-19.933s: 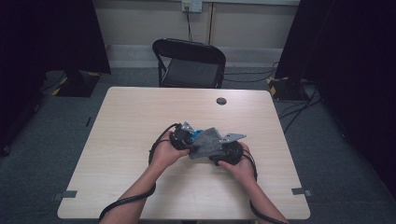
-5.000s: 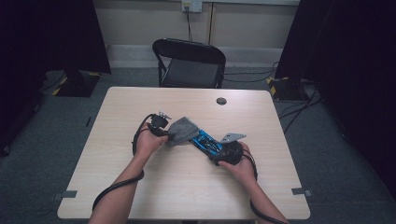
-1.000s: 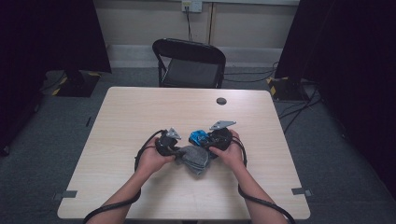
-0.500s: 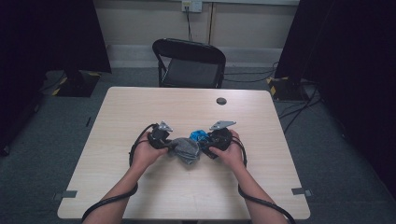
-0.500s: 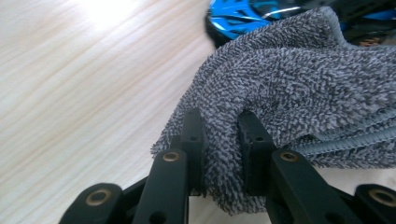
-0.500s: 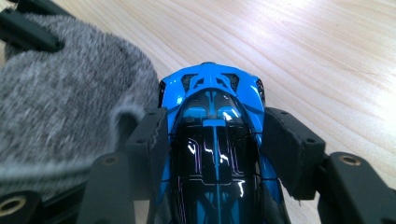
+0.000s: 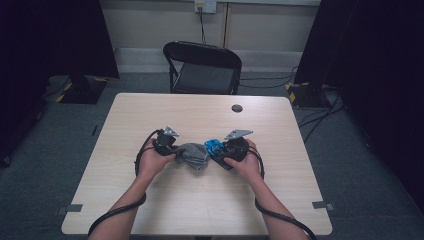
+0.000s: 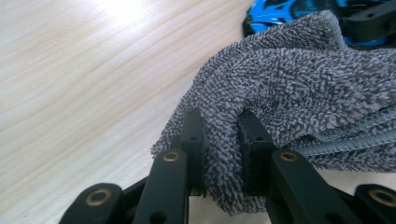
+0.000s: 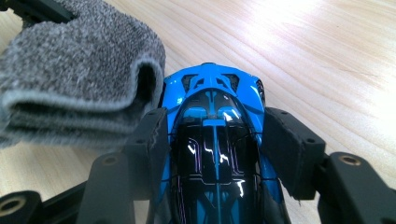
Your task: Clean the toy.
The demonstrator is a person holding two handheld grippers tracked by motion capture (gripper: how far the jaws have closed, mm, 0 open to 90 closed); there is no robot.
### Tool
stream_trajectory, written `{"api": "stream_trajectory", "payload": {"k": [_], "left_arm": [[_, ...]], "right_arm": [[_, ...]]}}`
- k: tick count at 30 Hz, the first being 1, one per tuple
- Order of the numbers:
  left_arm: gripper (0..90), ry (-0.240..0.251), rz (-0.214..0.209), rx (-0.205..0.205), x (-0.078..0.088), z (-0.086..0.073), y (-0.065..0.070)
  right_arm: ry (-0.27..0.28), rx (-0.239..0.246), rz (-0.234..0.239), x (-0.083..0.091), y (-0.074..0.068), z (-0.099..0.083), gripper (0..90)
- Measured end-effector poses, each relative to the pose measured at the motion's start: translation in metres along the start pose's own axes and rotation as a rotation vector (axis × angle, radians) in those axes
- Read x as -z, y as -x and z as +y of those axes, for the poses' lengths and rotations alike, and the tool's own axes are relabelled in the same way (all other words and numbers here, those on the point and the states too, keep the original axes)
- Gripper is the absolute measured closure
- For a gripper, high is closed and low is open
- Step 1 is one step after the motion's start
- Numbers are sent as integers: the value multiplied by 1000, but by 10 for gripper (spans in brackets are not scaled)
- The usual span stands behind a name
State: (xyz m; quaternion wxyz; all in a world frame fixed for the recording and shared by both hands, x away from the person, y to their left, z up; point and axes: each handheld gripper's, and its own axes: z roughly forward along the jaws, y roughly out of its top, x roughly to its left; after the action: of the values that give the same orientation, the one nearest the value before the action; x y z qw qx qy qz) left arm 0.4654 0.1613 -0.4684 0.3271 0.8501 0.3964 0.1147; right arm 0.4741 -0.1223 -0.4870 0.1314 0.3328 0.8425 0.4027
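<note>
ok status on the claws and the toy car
Left claw shut on grey cloth. Right claw shut on blue toy car. Cloth beside car's front end. Nothing in the way.

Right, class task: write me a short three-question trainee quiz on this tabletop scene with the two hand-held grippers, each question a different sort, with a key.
1. True or false: the left gripper is shut on the grey cloth.
2. What does the right gripper hold? A) a blue toy car B) a folded towel C) a small black disc
3. Fill in: in the high view, the small black disc lies on the table on the side towards the ____.

Key:
1. True; its pads pinch a fold of the cloth.
2. A; the blue toy car sits between the pads.
3. chair
</note>
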Motion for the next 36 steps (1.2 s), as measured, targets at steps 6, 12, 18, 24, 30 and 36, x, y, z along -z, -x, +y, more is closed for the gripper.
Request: {"api": "stream_trajectory", "payload": {"k": [6,12,18,24,30,36], "left_arm": [[753,12,35,34,6,-5,-11],[753,23,52,54,14,-12,-19],[753,38,41,58,25,-17,-21],[753,52,15,51,36,-21,-17],[753,57,-26,23,43,-22,-6],[752,69,-87,-29,46,-21,12]], "right_arm": [[-1,1,-1,0,0,0,416],[3,4,0,0,0,0,416],[-2,3,-2,0,0,0,416],[-9,2,-2,-1,0,2,416],[-13,0,-6,-1,-1,2,416],[-14,-1,-3,-2,0,3,417]]}}
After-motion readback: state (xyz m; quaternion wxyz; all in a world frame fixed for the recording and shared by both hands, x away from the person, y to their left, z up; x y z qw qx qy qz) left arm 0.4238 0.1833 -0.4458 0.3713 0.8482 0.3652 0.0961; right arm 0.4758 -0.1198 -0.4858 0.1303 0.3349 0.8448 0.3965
